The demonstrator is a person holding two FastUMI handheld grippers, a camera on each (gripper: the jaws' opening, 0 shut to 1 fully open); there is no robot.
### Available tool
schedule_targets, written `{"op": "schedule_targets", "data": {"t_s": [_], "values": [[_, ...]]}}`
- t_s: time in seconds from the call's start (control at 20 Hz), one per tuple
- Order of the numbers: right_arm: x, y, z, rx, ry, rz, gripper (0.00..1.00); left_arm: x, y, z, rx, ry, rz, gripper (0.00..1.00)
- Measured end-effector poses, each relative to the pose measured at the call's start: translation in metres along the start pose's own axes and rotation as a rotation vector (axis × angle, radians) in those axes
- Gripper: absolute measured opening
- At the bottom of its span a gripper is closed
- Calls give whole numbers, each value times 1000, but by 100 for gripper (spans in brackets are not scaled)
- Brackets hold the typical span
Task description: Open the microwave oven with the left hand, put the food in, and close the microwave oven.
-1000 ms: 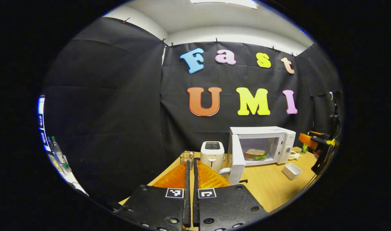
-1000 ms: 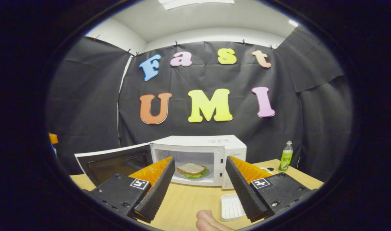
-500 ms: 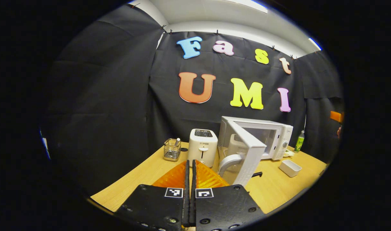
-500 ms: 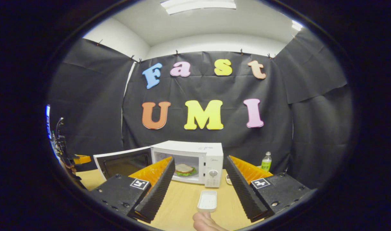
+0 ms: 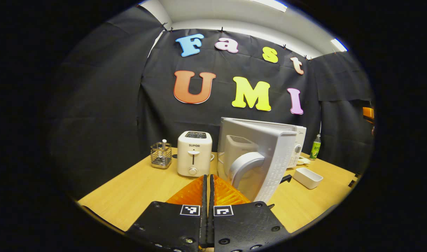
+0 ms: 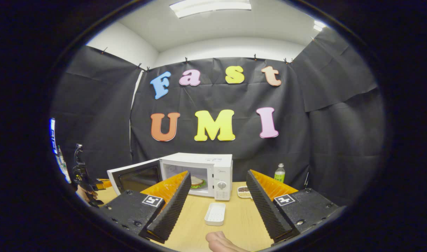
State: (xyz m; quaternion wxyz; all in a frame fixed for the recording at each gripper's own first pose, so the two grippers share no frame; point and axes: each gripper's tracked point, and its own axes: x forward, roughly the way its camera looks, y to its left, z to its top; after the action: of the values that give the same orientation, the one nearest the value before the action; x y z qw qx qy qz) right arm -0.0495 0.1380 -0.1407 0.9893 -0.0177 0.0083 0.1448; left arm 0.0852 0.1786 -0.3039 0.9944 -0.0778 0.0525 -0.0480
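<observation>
Standing on the table (image 6: 196, 224), long side left to right: microwave (image 6: 213, 164), door (image 5: 259, 157) swung out, sandwich (image 6: 197, 181) inside.
Left gripper (image 5: 207, 185) pressed closed, empty, just beside the door handle (image 5: 243, 166); right gripper (image 6: 217, 196) spread wide, empty.

The open microwave door (image 5: 259, 157) hides the sandwich (image 6: 197, 182) in the left gripper view.

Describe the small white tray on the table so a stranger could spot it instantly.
Start at the white microwave on the wooden table. In front of its control panel lies the small white tray. It is rectangular, shallow and empty, unlike the small dish of dark bits beside the microwave.
</observation>
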Motion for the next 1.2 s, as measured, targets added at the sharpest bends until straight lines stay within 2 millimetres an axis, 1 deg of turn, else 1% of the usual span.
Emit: {"op": "schedule_targets", "data": {"t_s": [0.05,0.1,0.15,0.25,0.35,0.4,0.45,0.5,0.55,0.6,0.7,0.75,0.85,1.0,1.05,1.15,1.2], "values": [[-2,-3,1,-3,3,-4,91,4,-15,-2,-1,-1,-39,0],[-5,-6,3,-4,2,-10,91,6,-35,-7,7,9,-80,0],[-6,-8,3,-4,5,-16,92,7,-47,-11,32,13,-109,0],[-7,-9,5,0,4,-12,92,16,-65,-17,67,21,-150,0],[-6,-11,5,4,3,-13,91,27,-81,-23,66,30,-170,0],[-5,-10,4,6,4,-13,100,32,-91,-25,55,36,-188,0],[-3,-10,5,7,1,-9,100,37,-97,-25,38,25,-201,0],[-1,-11,5,9,-1,-10,92,45,-102,-26,24,20,-207,0],[1,-13,5,9,-1,-12,92,53,-103,-26,15,19,-203,0],[4,-14,4,8,-1,-13,100,61,-105,-26,7,12,-198,0],[10,-19,4,10,-5,-20,100,72,-117,-23,-18,-2,-216,0],[14,-21,4,14,-9,-25,92,78,-121,-20,-23,-11,-218,0],[22,-25,1,24,-8,-40,91,92,-130,-14,-44,-24,-231,0],[35,-27,-4,33,-1,-32,92,108,-144,-10,-62,-22,-255,0],[40,-29,-7,35,1,-30,92,111,-146,-9,-51,-22,-247,0],[48,-36,-12,38,7,-32,92,123,-158,-10,-47,-18,-265,0],[52,-40,-15,41,12,-36,100,126,-163,-10,-45,-15,-272,0]]}}
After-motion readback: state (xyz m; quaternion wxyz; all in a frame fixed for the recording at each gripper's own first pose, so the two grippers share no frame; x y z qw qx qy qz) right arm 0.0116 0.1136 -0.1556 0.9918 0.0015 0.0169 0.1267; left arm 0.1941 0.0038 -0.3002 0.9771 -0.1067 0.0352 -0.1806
